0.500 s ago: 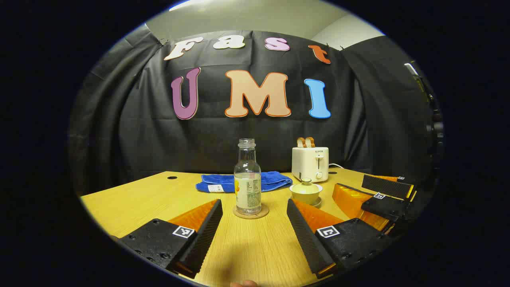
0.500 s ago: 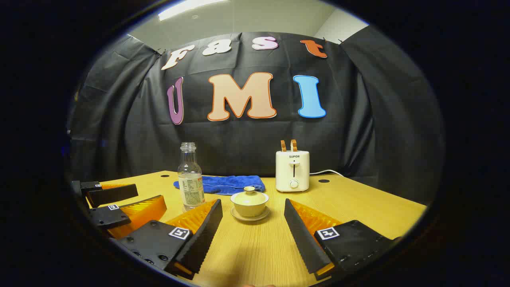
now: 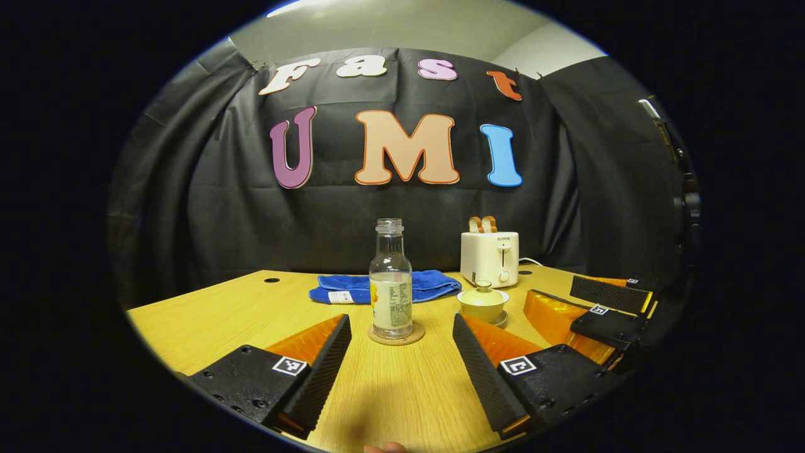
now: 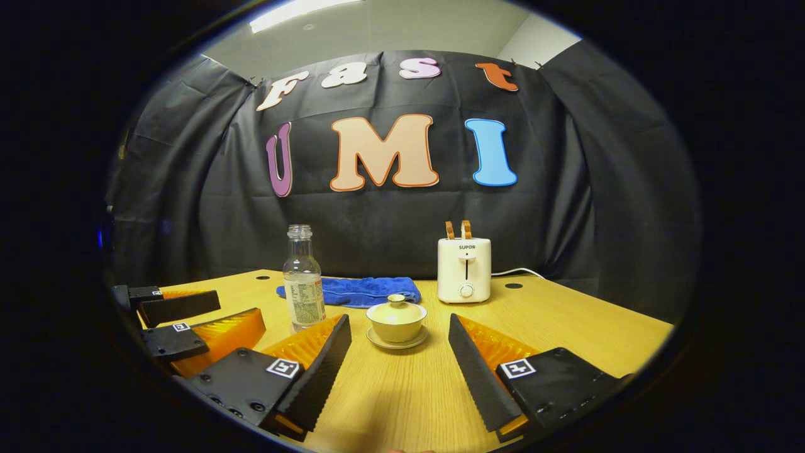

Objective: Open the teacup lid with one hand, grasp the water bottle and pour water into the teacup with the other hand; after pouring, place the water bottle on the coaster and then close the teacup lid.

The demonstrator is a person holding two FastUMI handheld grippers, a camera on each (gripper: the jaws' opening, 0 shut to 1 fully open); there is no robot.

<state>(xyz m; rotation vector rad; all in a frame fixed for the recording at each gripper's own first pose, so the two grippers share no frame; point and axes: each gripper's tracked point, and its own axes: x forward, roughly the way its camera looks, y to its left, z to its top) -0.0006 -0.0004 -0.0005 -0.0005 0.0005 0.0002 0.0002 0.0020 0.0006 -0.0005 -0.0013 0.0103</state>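
Note:
A clear uncapped water bottle [image 3: 390,283] stands upright on a round cork coaster [image 3: 396,334], straight ahead of my left gripper [image 3: 399,365], which is open and short of it. To its right sits a pale yellow teacup [image 3: 482,304] with its lid on. In the right gripper view the lidded teacup [image 4: 396,319] rests on its saucer [image 4: 397,342], just beyond my open right gripper [image 4: 399,365]. The bottle [image 4: 303,282] stands left of the cup there. The other gripper [image 4: 182,321] is at the left edge of that view, and the right gripper [image 3: 597,308] at the right of the left gripper view.
A folded blue towel [image 3: 383,287] lies behind the bottle. A white toaster [image 3: 490,257] with two bread slices stands at the back right, its cord trailing right. All rest on a wooden table [image 3: 220,314] with cable holes near its far edge.
The right gripper view has shifted very slightly, so the scene sits a few pixels to the right. Nothing on the table has moved and both grippers stay open.

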